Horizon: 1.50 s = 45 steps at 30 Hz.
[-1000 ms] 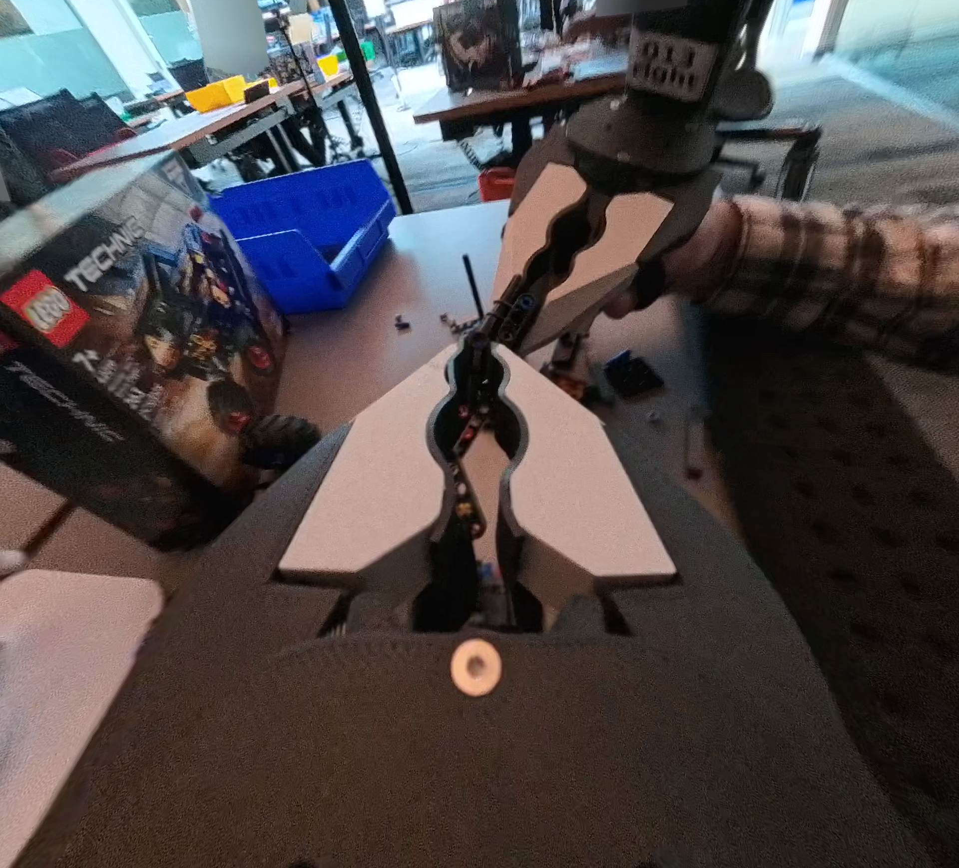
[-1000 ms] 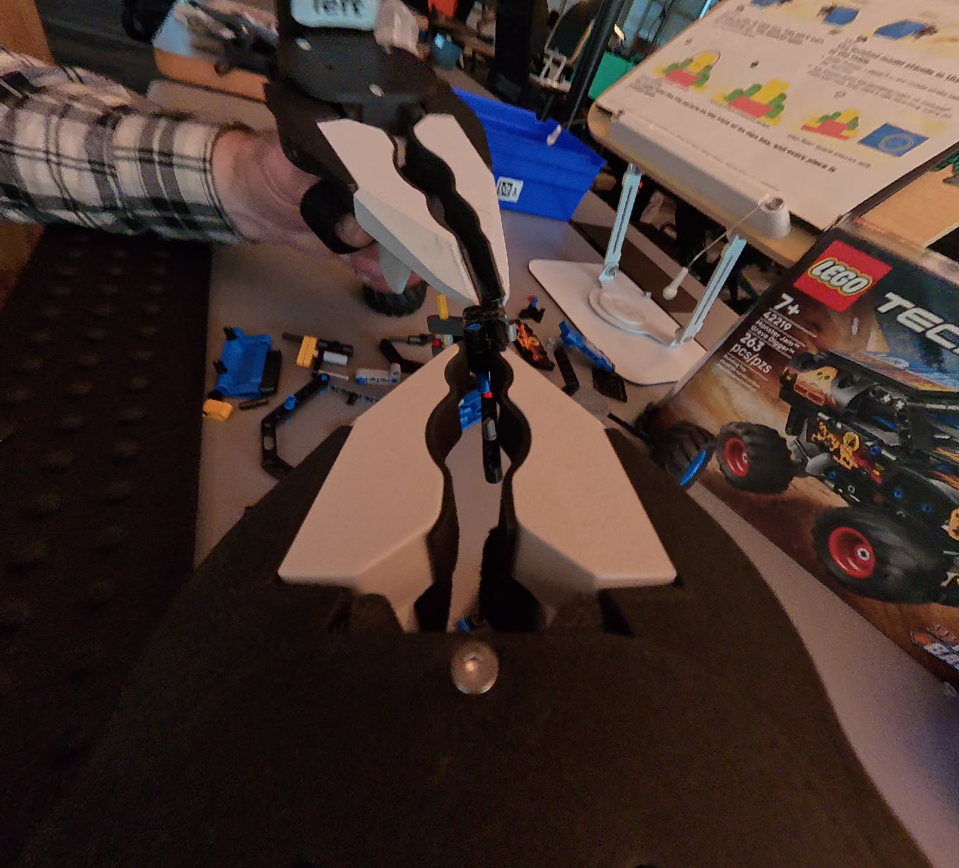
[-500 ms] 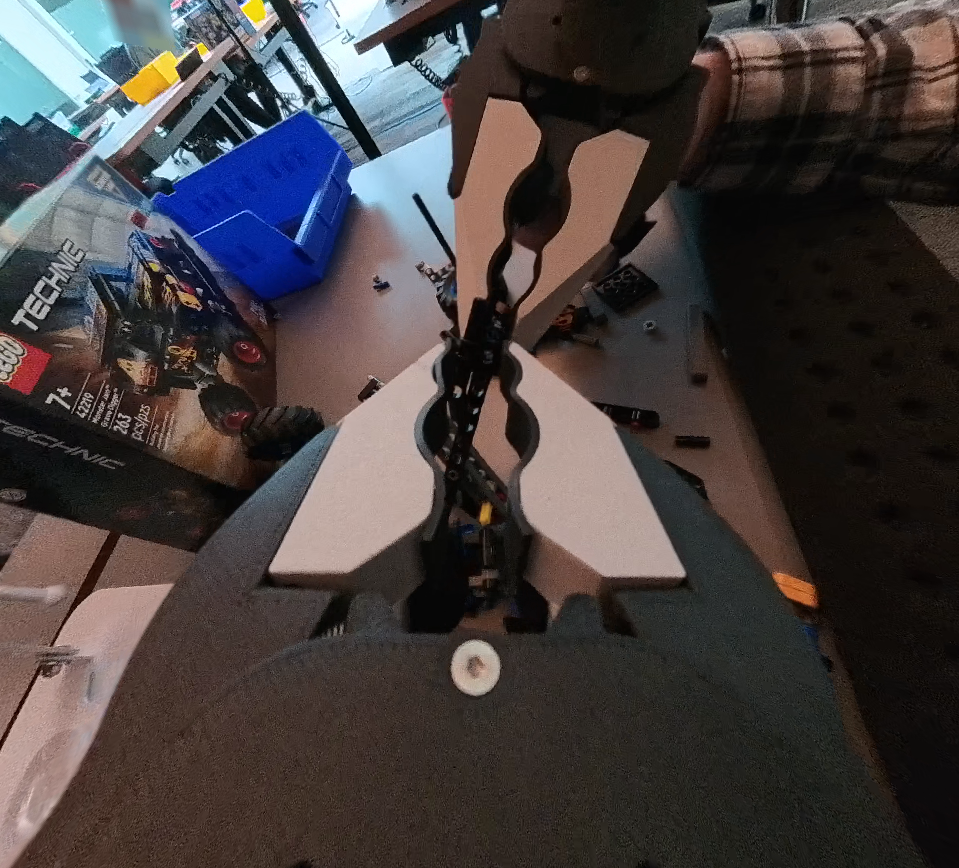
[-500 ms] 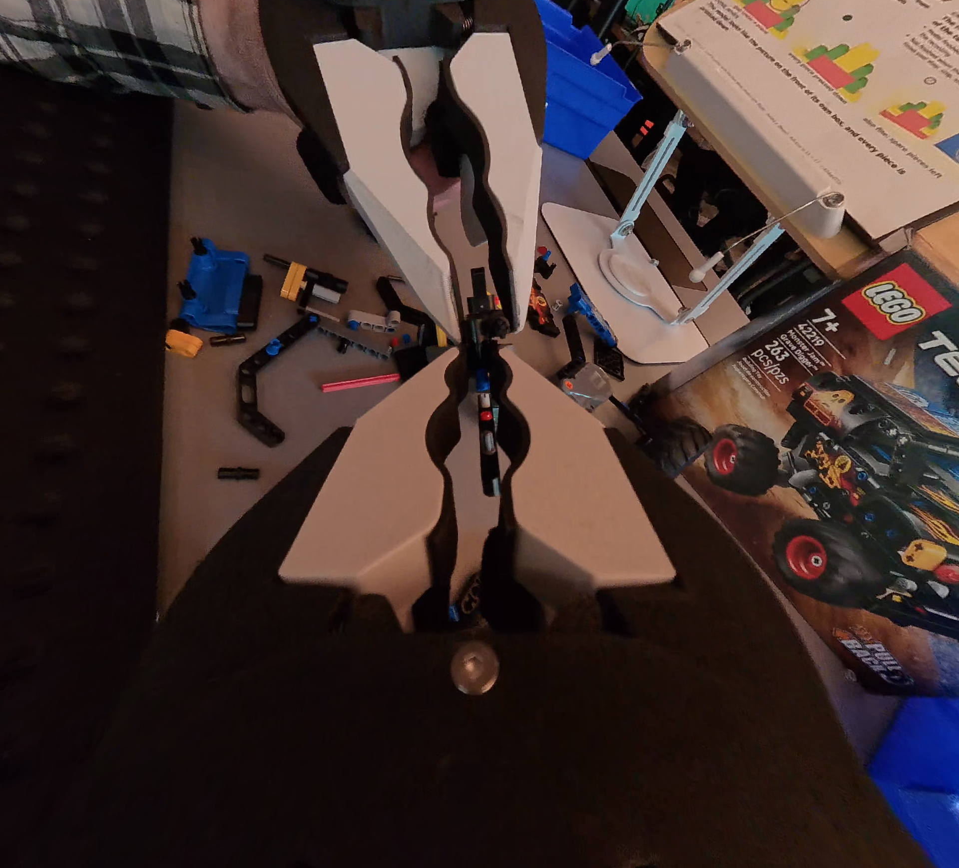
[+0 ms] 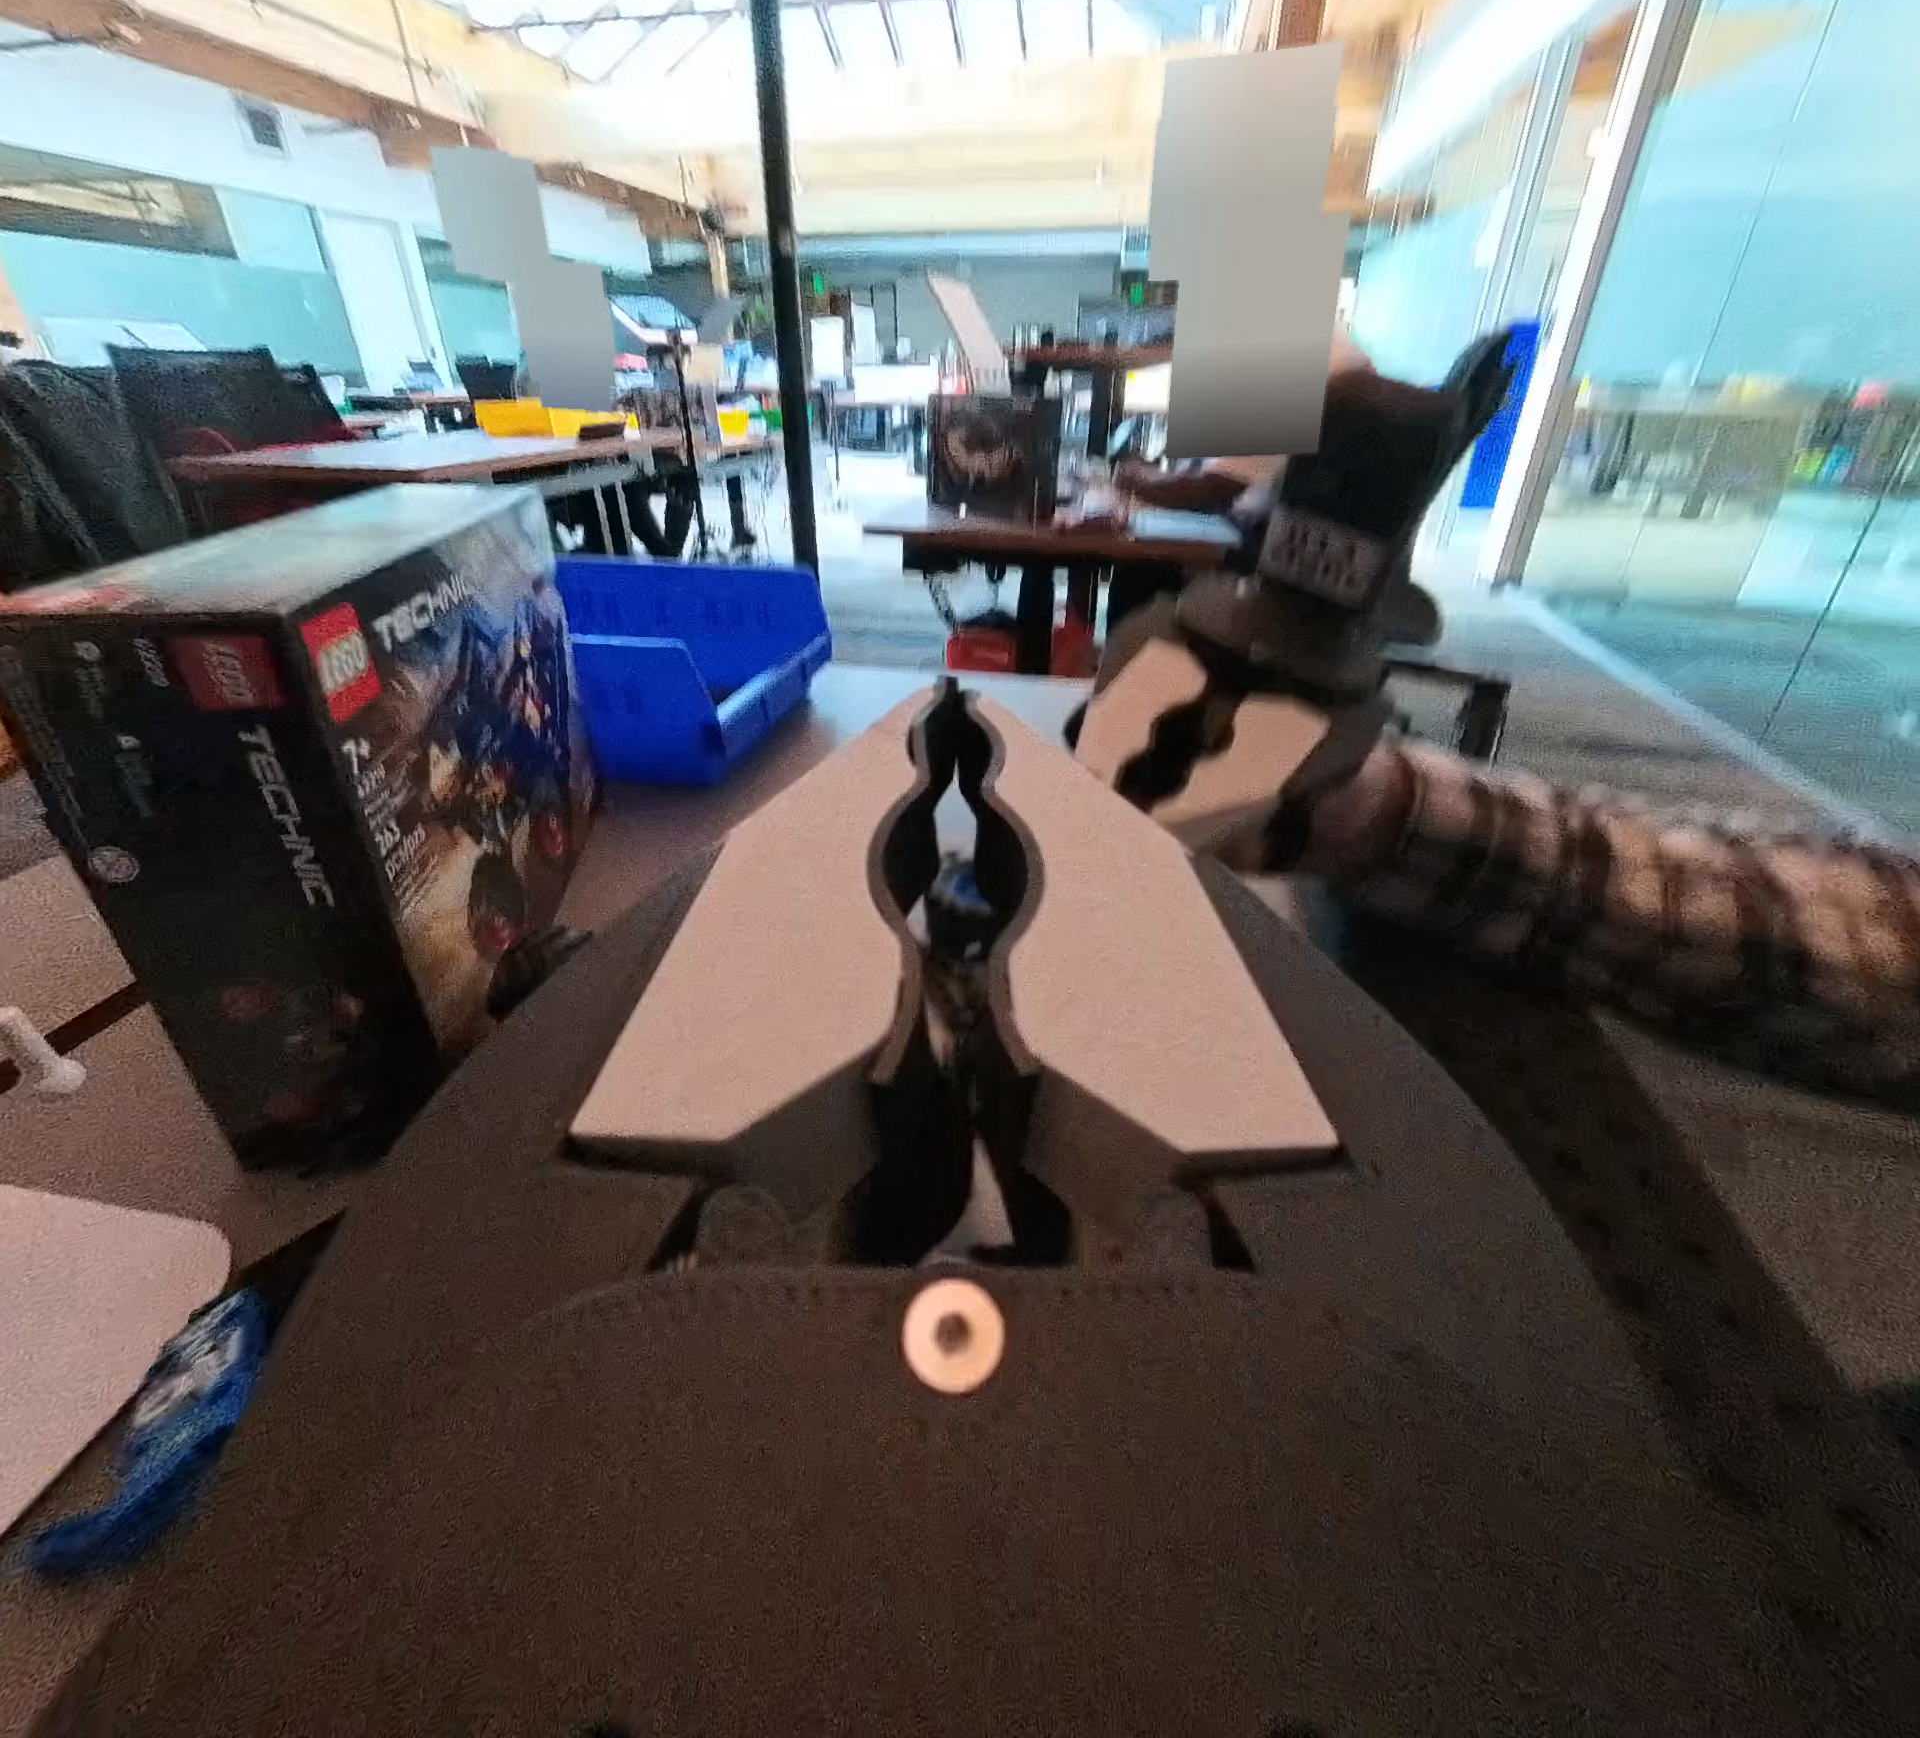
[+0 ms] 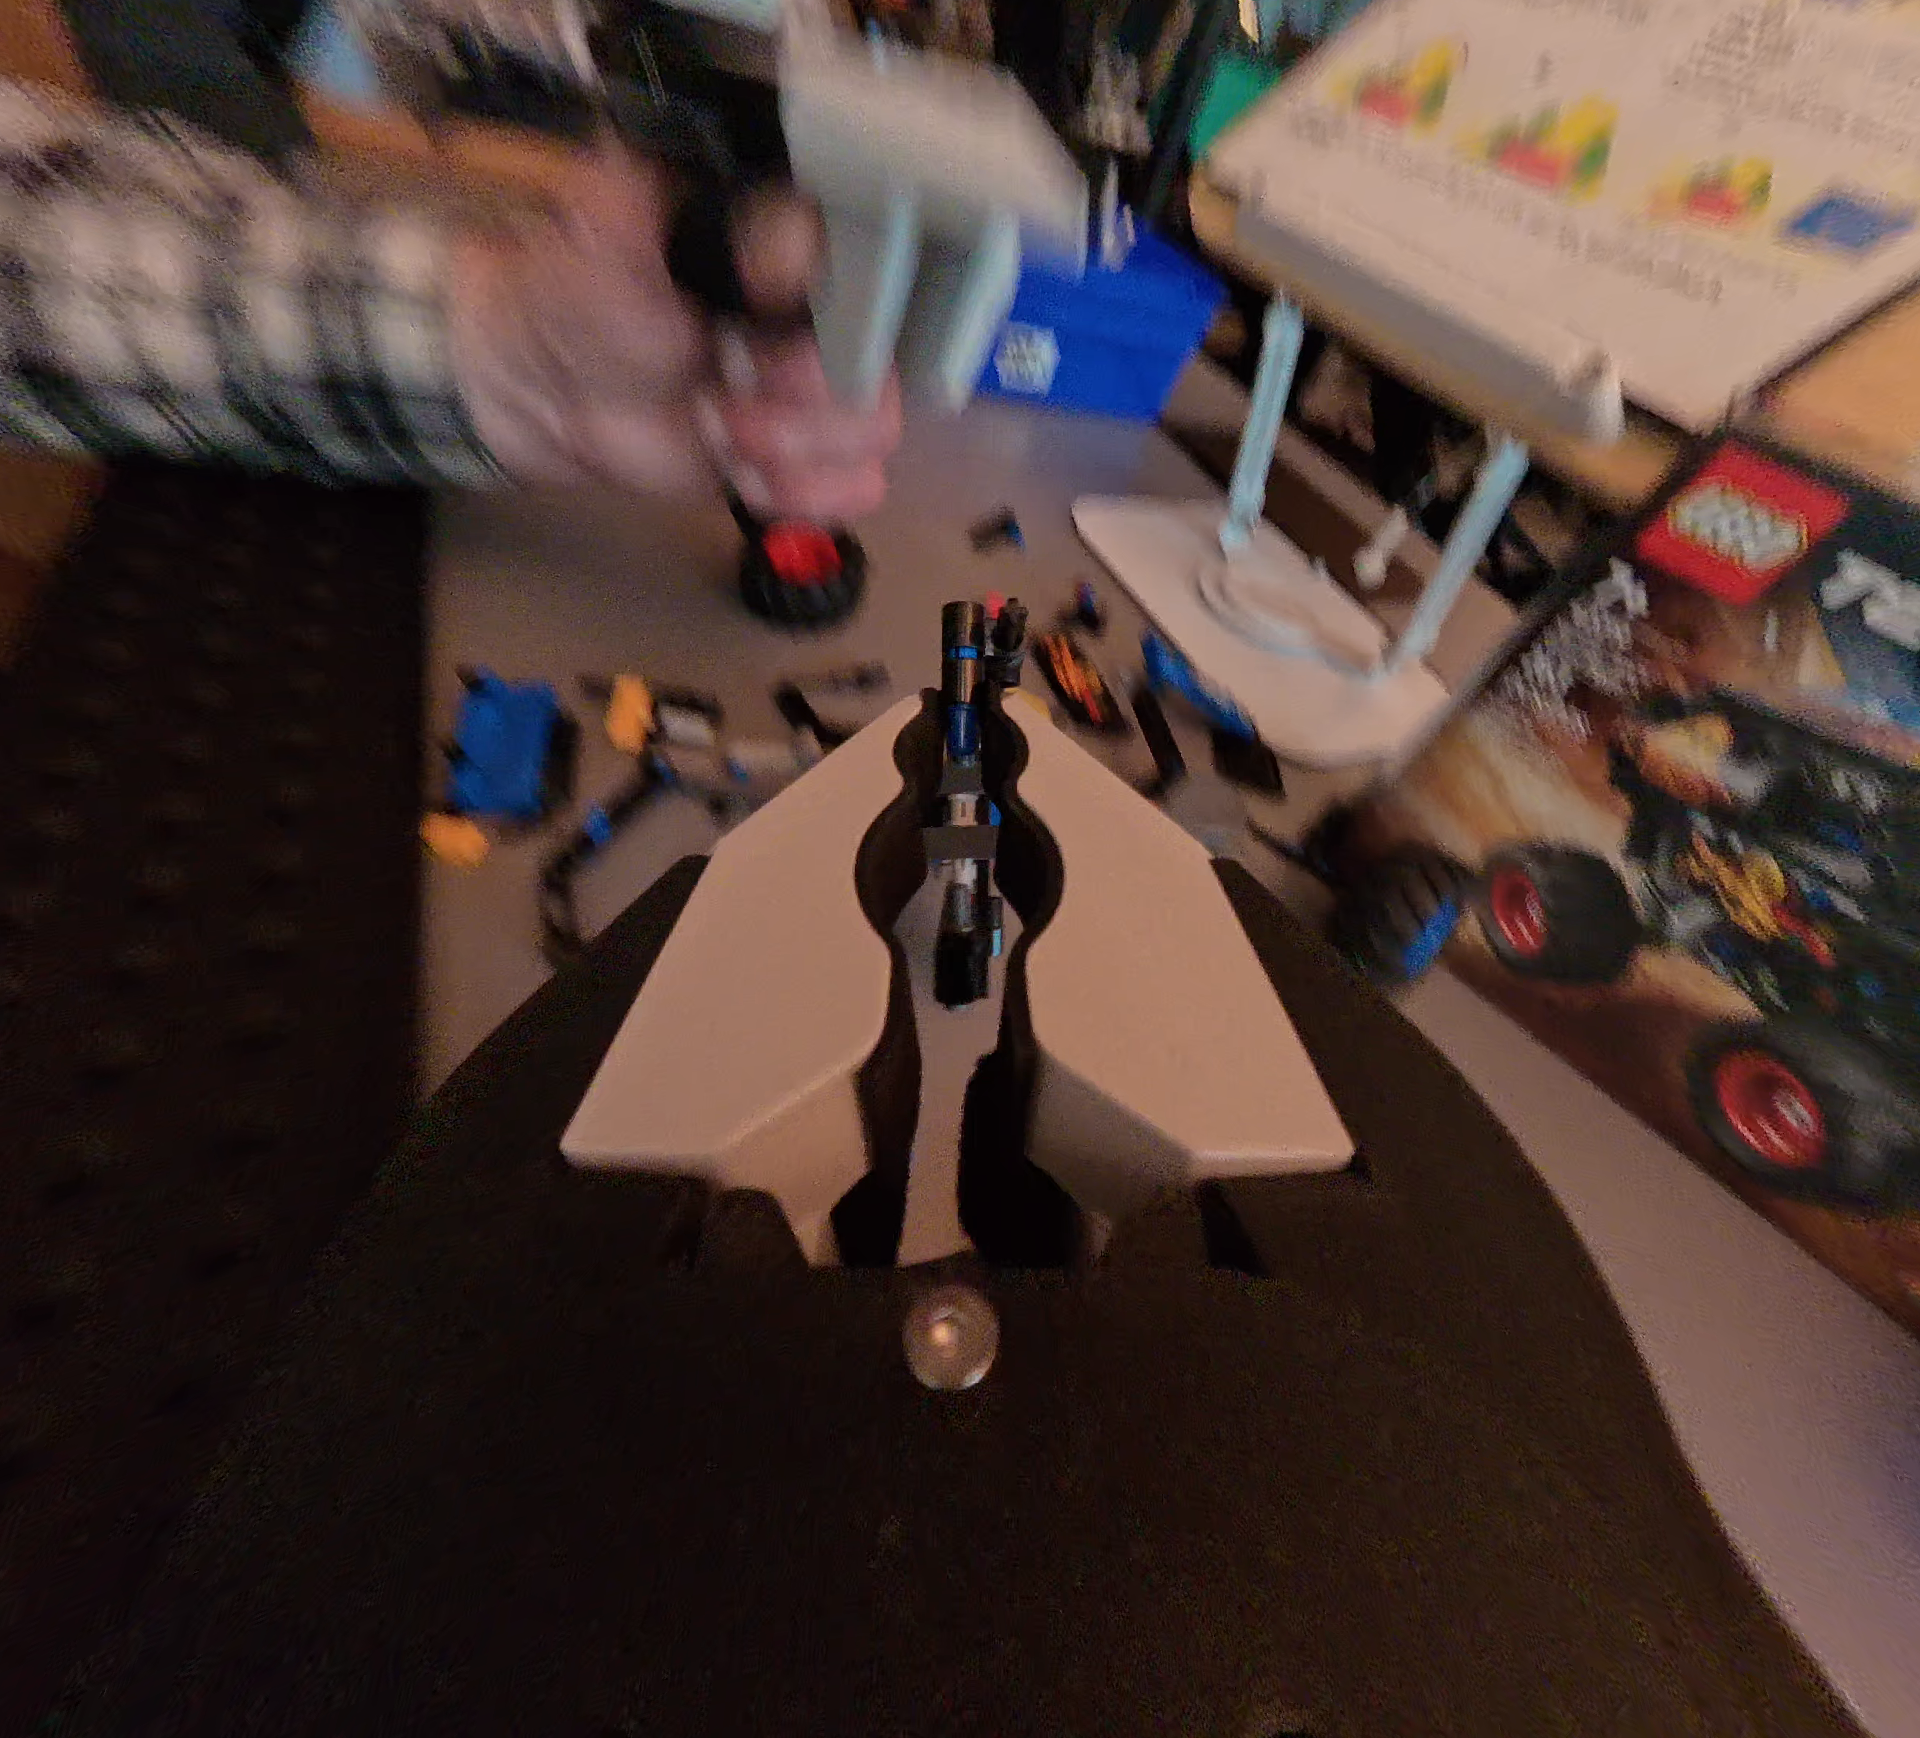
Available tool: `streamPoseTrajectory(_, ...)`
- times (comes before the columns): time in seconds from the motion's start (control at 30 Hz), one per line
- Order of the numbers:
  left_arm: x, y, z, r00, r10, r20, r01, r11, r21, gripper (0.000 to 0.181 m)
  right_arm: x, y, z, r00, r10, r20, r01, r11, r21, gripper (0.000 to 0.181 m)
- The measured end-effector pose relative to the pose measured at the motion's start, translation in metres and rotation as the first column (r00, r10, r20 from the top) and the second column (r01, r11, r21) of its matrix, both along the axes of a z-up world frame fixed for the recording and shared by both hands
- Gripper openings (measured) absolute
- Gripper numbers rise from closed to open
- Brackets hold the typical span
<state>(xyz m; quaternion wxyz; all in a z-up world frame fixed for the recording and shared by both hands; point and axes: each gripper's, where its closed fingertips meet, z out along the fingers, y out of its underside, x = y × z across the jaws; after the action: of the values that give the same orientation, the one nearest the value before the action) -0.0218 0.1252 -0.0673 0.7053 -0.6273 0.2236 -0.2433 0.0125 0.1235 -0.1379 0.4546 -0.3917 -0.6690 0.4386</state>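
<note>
Right hand-held gripper (image 6: 961, 717) stays clamped on a blue-black part (image 6: 962, 857), while the closed left hand-held gripper (image 5: 951, 712) has pulled away.

Toy box (image 5: 301, 805) stands tall and close on the left gripper's (image 5: 951, 701) left, blue bin (image 5: 691, 665) just behind it, so that side is walled off. Straight ahead, bare table (image 5: 1023, 686) shows past the fingertips. The right gripper (image 5: 1174, 753) hangs just to the right, crowding that flank. From the right wrist view, loose parts (image 6: 644, 753) litter the table ahead, a wheel (image 6: 800, 571) beyond them, and the white stand (image 6: 1278, 639) blocks the right.
</note>
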Motion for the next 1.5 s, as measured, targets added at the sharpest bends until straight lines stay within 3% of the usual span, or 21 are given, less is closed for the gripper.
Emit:
streamPoseTrajectory(0.07, 0.024, 0.005, -0.050, 0.981, -0.067, -0.181, 0.046, 0.992, -0.117, 0.000, -0.003, -0.010, 0.015, 0.997, 0.030, -0.066, -0.034, 0.998, -0.049, 0.004)
streamPoseTrajectory(0.1, 0.024, 0.010, -0.057, 0.975, -0.040, -0.220, 0.015, 0.994, -0.113, 0.000, -0.005, -0.006, 0.006, 0.999, 0.010, -0.032, -0.011, 1.000, -0.027, 0.005)
streamPoseTrajectory(0.17, 0.023, 0.008, -0.042, 0.975, -0.053, -0.214, 0.040, 0.997, -0.063, 0.000, -0.001, 0.002, 0.005, 0.999, -0.015, -0.039, 0.015, 1.000, 0.001, 0.005)
streamPoseTrajectory(0.2, 0.019, 0.007, -0.039, 0.977, -0.054, -0.207, 0.041, 0.997, -0.069, 0.013, 0.001, 0.005, 0.005, 0.999, -0.018, -0.041, 0.019, 1.000, 0.009, 0.004)
streamPoseTrajectory(0.33, 0.025, 0.003, -0.062, 0.937, -0.080, -0.340, 0.041, 0.992, -0.123, 0.039, -0.005, -0.007, -0.004, 1.000, -0.009, -0.011, 0.011, 0.992, 0.127, 0.005)
streamPoseTrajectory(0.4, 0.033, 0.003, -0.073, 0.915, -0.110, -0.387, 0.055, 0.987, -0.149, 0.036, -0.009, -0.011, -0.012, 1.000, -0.006, 0.022, 0.002, 0.986, 0.169, 0.005)
streamPoseTrajectory(0.5, 0.042, -0.001, -0.075, 0.909, -0.150, -0.389, 0.099, 0.984, -0.148, 0.016, -0.007, -0.010, -0.014, 0.999, -0.003, 0.036, -0.004, 0.985, 0.172, 0.005)
streamPoseTrajectory(1.0, 0.041, -0.012, -0.065, 0.933, -0.214, -0.288, 0.173, 0.972, -0.162, 0.013, 0.000, -0.018, -0.002, 0.997, 0.076, 0.010, -0.077, 0.997, 0.011, 0.004)
streamPoseTrajectory(1.1, 0.002, -0.014, -0.049, 0.963, -0.150, -0.223, 0.120, 0.983, -0.142, 0.013, 0.015, -0.003, 0.019, 0.995, 0.061, -0.085, -0.068, 0.994, -0.082, 0.004)
streamPoseTrajectory(1.17, 0.002, -0.012, -0.054, 0.957, -0.144, -0.252, 0.107, 0.982, -0.153, 0.013, 0.012, -0.005, 0.016, 0.995, 0.065, -0.075, -0.071, 0.993, -0.094, 0.005)
streamPoseTrajectory(1.27, 0.018, -0.008, -0.086, 0.915, -0.195, -0.355, 0.107, 0.962, -0.251, 0.014, 0.005, -0.009, -0.004, 0.997, 0.077, 0.021, -0.075, 0.994, -0.078, 0.005)
streamPoseTrajectory(1.37, 0.016, -0.009, -0.100, 0.895, -0.203, -0.398, 0.085, 0.952, -0.294, 0.015, 0.007, 0.001, -0.001, 0.999, 0.049, 0.002, -0.049, 0.994, -0.101, 0.005)
streamPoseTrajectory(1.5, 0.013, -0.007, -0.113, 0.867, -0.190, -0.460, 0.041, 0.948, -0.315, 0.037, 0.003, -0.002, -0.010, 0.998, 0.050, 0.043, -0.047, 0.996, -0.075, 0.005)
